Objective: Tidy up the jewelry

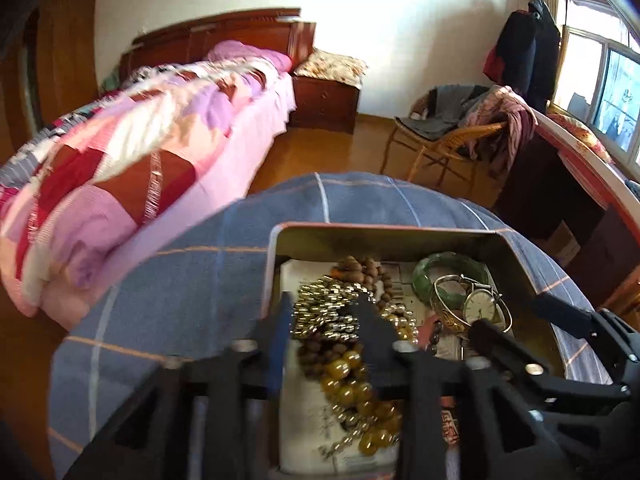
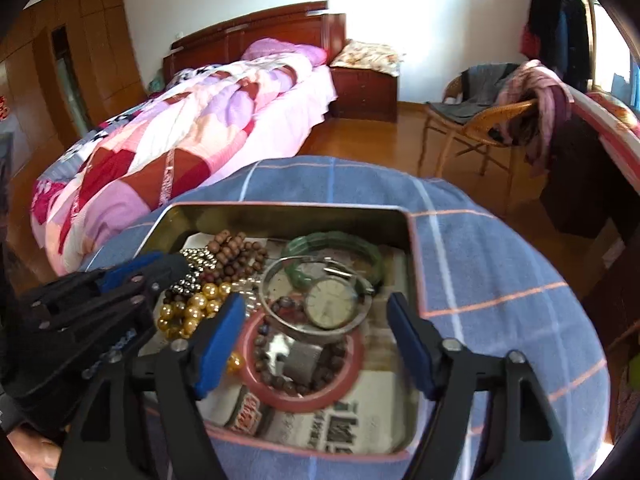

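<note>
Bedroom all around us: a bed [image 2: 192, 128] under a pink patchwork quilt, a wicker chair [image 2: 480, 124] heaped with clothes, warm wooden floor. Up close, a blue checked cloth [image 2: 500, 264] covers the surface, and on it sits our open metal tin [image 2: 288, 212], lined with newspaper and crowded with jewelry.

Our left gripper [image 1: 326, 312] hangs over the tin's left side, fingers a moderate way apart, straddling a heap of silver chain [image 1: 324, 304] and amber beads [image 1: 352, 392]; whether it pinches anything we cannot tell, the picture is blurred there. In the right wrist view that gripper comes in from the left, its tips at the chain and a brown wooden bead string [image 2: 236, 254].

Our right gripper [image 2: 318, 316] is spread wide, nothing between the fingers, poised above the middle of the tin. Below it lie a wristwatch [image 2: 330, 304] resting on a silver bangle [image 2: 276, 284], a green jade bangle [image 2: 360, 250] behind them toward the far wall, and a red ring-shaped bangle [image 2: 304, 402] nearer us with a dark bead bracelet [image 2: 264, 356] inside it. Golden pearls [image 2: 192, 304] sit just left of the blue pad.
</note>
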Demonstrator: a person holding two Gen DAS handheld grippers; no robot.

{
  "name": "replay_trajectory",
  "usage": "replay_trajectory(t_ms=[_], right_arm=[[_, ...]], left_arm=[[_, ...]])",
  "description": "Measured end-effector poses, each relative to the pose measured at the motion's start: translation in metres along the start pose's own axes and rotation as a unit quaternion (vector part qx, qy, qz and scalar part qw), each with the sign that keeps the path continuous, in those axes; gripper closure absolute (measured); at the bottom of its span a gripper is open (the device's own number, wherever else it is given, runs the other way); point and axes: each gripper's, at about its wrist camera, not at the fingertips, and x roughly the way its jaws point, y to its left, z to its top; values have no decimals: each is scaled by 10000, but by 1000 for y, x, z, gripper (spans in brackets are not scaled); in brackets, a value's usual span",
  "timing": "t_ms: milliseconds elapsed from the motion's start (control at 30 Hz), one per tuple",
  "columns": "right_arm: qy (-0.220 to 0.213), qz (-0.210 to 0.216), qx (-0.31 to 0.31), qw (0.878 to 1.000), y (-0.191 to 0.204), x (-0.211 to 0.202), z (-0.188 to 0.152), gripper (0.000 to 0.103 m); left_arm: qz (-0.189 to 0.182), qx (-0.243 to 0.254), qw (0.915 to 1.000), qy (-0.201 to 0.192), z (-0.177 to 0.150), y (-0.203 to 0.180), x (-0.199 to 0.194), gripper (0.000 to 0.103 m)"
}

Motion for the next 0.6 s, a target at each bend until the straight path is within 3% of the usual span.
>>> replay_trajectory(t_ms=[67,100,167,600], right_arm=[[-37,-10,81,10000,-2,-9,-2,16],[-82,-69,104,9999,-2,-14,-3,13],[-156,-98,139,9997,-2,-25,-6,11],[-417,-172,50,9990,20,-81,-32,3]], left_arm=[[-69,-80,9999,-15,0,4,-7,54],[33,-123,9999,-14,-2,5,-11,42],[237,-181,9994,-147,-6,6,-24,32],[348,-309,9987,-210,-52,11,-94,31]])
